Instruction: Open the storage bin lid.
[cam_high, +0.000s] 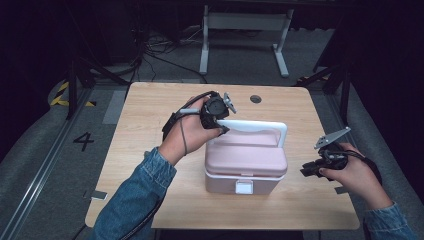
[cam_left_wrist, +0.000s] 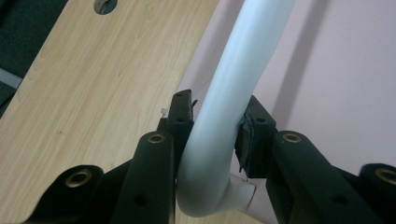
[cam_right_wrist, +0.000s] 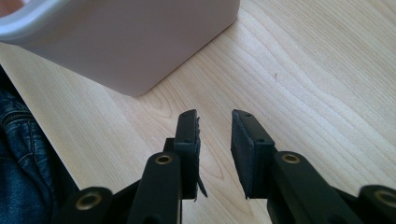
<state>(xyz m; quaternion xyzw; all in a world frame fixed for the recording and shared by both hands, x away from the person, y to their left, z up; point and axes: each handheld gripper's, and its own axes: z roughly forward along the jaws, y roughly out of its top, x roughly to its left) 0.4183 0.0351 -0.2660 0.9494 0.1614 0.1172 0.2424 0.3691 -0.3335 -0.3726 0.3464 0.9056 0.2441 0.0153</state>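
Note:
A pink box (cam_high: 246, 159) with a white latch (cam_high: 243, 187) sits mid-table, its white handle (cam_high: 260, 125) raised over the lid. My left gripper (cam_high: 220, 122) is at the handle's left end. In the left gripper view, that gripper (cam_left_wrist: 215, 122) is shut on the white handle (cam_left_wrist: 245, 56) at its bend, with the pink lid (cam_left_wrist: 336, 84) behind. My right gripper (cam_high: 305, 171) hovers to the right of the box, apart from it. The right gripper view has this gripper (cam_right_wrist: 215, 127) open by a narrow gap over bare wood, with the pink box (cam_right_wrist: 130, 42) ahead of it.
The wooden table (cam_high: 150, 125) has a round cable hole (cam_high: 255, 99) near its far edge. Free wood lies to the left and right of the box. A white desk frame (cam_high: 245, 30) stands on the floor beyond. A denim sleeve (cam_right_wrist: 21, 154) shows at the left.

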